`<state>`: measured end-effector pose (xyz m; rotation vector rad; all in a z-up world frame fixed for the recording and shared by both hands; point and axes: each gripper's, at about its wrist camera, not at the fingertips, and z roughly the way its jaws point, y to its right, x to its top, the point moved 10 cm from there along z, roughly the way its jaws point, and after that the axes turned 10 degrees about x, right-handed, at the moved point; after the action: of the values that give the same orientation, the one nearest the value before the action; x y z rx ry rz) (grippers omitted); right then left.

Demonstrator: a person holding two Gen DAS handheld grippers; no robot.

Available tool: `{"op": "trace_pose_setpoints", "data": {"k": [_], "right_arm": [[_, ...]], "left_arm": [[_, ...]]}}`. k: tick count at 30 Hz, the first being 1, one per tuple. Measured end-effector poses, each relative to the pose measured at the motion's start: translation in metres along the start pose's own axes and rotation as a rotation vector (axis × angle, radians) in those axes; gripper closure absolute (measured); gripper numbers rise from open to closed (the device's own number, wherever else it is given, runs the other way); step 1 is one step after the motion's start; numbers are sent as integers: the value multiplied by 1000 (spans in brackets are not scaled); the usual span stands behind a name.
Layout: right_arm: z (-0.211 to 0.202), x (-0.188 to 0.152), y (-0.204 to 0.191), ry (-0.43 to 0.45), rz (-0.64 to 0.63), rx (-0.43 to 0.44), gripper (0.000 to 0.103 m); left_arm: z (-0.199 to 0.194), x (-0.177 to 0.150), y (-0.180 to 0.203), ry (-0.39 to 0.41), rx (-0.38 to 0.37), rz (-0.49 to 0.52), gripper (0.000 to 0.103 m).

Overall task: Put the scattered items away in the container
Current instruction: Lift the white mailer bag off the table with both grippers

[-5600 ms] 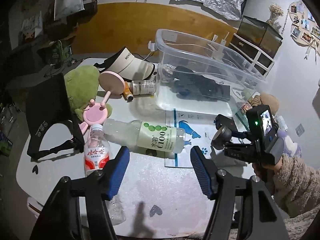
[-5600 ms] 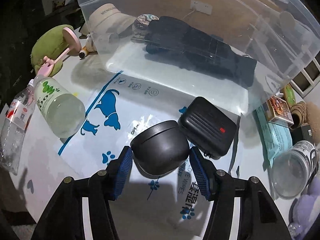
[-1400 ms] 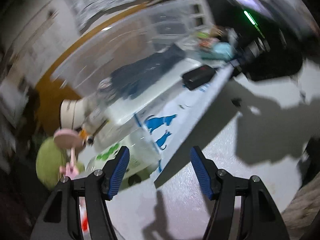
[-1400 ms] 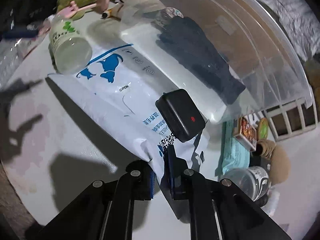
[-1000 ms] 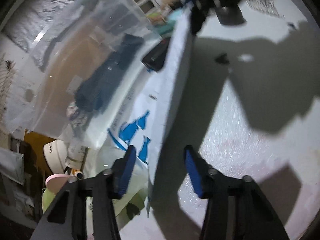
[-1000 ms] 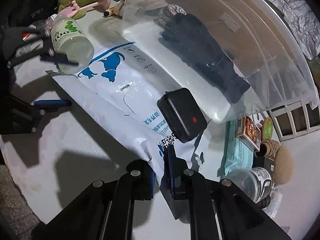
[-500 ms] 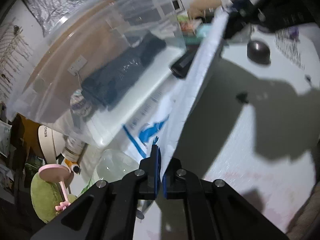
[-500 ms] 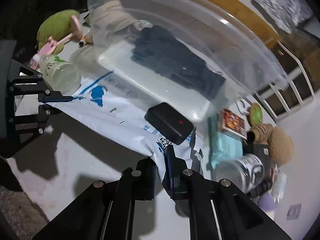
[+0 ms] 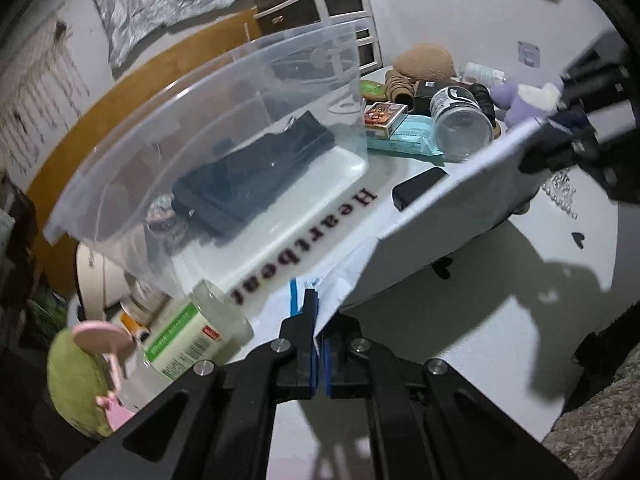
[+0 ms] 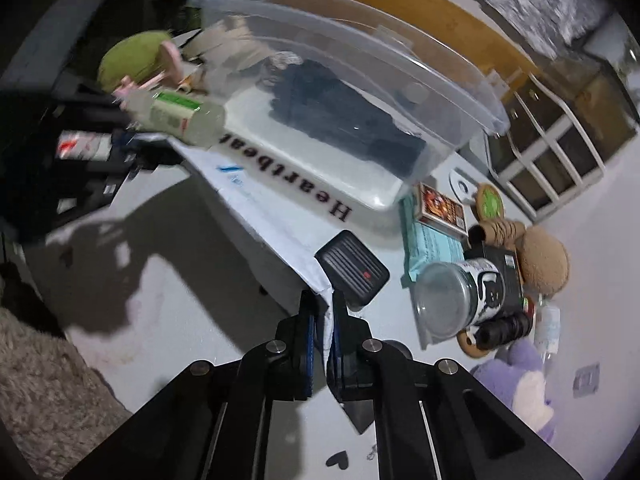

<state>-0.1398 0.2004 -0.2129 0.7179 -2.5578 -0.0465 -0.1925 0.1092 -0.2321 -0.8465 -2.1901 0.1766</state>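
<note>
Pouch (image 9: 452, 204), one, white and flat with blue print: we hold it by opposite ends, lifted off the table (image 9: 500, 344) and stretched between both tools. Left gripper (image 9: 318, 354) is clamped tight on one corner; right gripper (image 10: 322, 344) is pinched on the other, pads nearly together with the crumpled edge between them. Its long axis runs from one gripper to the other, alongside the front wall of the container (image 10: 360, 76), near face tilted up.

We count one clear plastic container, holding one dark folded garment (image 9: 256, 172). One black case (image 10: 352, 274) lies just beside the pouch's right end. Two bottles (image 10: 180, 114) lie near the left end.

Table is white, round-edged, shadowed; white wall, wooden headboard behind.
</note>
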Motion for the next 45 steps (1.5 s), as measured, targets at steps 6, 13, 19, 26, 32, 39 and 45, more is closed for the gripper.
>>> {"op": "trace_pose_setpoints", "data": {"k": [6,13,19,26,32,39,45], "right_arm": [[4,-9,-22,-41,-193,-53,45],[28,-13,-53,-77,-381,-57,43],[46,-13,-49,-88,-351,-84,76],[50,-16,-38,-108,-225,-52,87],[44,-9,-26,-87,-74,-21,87],[42,-10,-29,-89,-115,-33,88],[43,-18,-33,-111,-201,-51,88]], "left_arm": [[1,-5,5,-17,-36,-11,100],[2,-6,6,-35,-51,-6,100],[2,-10,10,-43,-64,5,100],[-2,-12,16,-34,-74,11,100],[1,-12,11,-22,-51,10,79],[19,-30,15,-70,-47,142,60],[30,-34,24,-119,-97,185,60]]}}
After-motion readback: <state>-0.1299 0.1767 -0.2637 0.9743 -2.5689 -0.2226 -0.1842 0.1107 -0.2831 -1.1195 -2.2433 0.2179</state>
